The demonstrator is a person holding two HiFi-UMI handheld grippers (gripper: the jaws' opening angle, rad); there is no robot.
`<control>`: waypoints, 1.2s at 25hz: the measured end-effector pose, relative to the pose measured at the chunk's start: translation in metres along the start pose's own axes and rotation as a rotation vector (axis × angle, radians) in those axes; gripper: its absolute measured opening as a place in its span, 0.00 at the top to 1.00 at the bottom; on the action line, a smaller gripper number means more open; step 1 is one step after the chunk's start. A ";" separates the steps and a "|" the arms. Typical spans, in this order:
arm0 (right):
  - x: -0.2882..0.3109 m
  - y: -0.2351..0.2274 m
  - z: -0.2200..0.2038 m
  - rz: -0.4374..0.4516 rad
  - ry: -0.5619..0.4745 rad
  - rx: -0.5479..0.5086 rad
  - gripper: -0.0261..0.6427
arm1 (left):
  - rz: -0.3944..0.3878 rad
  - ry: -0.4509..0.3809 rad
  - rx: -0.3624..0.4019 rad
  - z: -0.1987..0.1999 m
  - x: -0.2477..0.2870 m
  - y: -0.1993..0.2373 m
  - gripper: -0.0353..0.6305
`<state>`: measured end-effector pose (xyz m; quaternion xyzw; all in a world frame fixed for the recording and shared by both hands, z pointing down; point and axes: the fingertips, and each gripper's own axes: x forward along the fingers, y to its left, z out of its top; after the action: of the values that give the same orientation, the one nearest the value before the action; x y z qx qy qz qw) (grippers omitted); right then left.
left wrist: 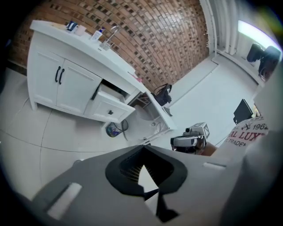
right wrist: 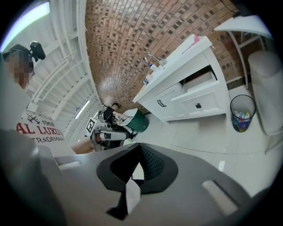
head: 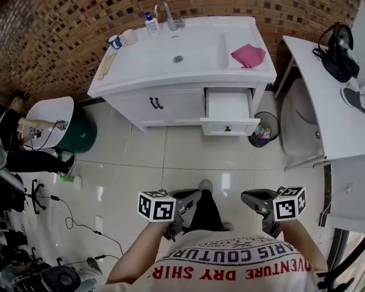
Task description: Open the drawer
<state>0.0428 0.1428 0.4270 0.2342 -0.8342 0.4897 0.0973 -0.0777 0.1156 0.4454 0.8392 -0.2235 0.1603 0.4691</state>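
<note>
The white vanity (head: 171,102) stands against the brick wall, and its right-hand drawer (head: 228,111) is pulled out, with a small dark knob (head: 227,129) on its front. The left gripper view shows the same drawer (left wrist: 110,108) sticking out, as does the right gripper view (right wrist: 199,103). Both grippers are close to my body, far back from the vanity over the tiled floor. My left gripper (head: 195,195) is shut with nothing in it, its tips meeting (left wrist: 143,148). My right gripper (head: 246,197) is also shut and empty (right wrist: 139,145).
A pink cloth (head: 248,56), a faucet (head: 169,16) and a soap bottle (head: 151,23) are on the vanity top. A waste bin (head: 263,130) stands right of the drawer, by a white table (head: 325,97). At left are a green bin (head: 80,134), a person (head: 17,137) and floor cables (head: 68,211).
</note>
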 end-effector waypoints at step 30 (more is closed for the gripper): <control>-0.065 0.148 -0.090 -0.092 -0.023 -0.265 0.95 | -0.088 -0.044 0.291 -0.089 -0.059 -0.194 0.97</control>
<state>0.0212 0.3003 0.3329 0.2630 -0.8809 0.3677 0.1403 -0.0309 0.2943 0.3235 0.9106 -0.1712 0.1517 0.3442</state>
